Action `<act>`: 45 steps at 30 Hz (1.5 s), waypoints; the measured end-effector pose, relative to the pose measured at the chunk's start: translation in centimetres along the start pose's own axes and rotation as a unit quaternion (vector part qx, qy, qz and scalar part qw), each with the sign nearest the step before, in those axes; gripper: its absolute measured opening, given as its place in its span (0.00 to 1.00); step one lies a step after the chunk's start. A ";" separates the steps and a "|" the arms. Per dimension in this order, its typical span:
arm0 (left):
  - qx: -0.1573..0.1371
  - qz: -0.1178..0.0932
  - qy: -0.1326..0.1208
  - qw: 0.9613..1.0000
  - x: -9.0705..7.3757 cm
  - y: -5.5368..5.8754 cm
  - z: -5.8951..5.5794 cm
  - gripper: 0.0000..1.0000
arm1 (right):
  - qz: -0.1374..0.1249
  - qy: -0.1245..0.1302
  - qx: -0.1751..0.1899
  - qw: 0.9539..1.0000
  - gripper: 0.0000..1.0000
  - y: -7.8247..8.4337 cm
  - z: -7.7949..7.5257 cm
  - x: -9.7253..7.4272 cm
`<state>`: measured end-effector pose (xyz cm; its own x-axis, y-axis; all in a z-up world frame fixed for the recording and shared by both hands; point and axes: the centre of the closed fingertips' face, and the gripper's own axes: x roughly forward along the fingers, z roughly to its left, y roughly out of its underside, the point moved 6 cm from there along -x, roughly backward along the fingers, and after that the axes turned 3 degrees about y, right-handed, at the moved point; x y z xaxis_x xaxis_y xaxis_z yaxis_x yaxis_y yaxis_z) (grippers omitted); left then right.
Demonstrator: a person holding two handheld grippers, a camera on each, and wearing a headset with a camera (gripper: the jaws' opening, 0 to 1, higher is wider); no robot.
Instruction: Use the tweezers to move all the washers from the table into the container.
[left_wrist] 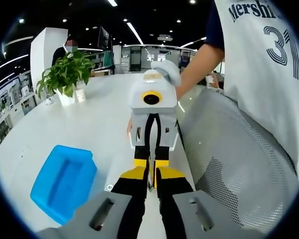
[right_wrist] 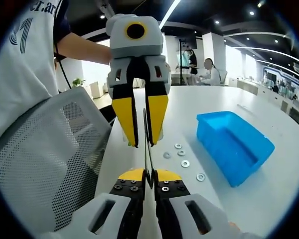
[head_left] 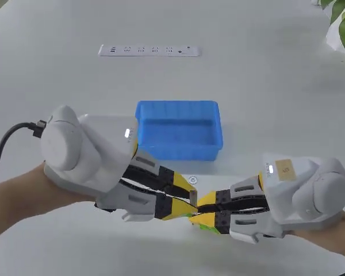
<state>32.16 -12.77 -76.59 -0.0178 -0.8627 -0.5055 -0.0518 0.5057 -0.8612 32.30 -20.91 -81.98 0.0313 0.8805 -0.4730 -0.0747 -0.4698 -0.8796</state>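
Right hand-held gripper clamped on tweezers | left hand-held gripper narrow around them, contact we cannot tell | we count five washers on worktop beside blue container.

Container blue, table white, washers silver, tweezers dark. Left gripper, right gripper: white, yellow/blk tips.
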 end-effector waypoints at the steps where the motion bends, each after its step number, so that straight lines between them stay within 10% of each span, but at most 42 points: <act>1: -0.004 -0.004 0.000 1.000 0.0 0.0 0.0 0.09 | 0.000 0.000 0.001 1.000 0.07 0.0 0.0 0.0; 13: 0.012 -0.030 -0.002 0.999 0.3 -0.7 -0.1 0.07 | 0.006 -0.005 0.000 1.000 0.07 0.0 0.0 -0.2; 45: 0.027 0.038 0.014 0.999 -0.7 -0.5 0.2 0.06 | 0.028 -0.016 -0.022 0.999 0.07 -0.9 0.0 0.6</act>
<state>32.37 -12.44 -75.78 -0.0471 -0.8215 -0.5682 0.0050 0.5686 -0.8226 32.37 -19.89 -81.45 -0.0040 0.8539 -0.5204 -0.0307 -0.5203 -0.8534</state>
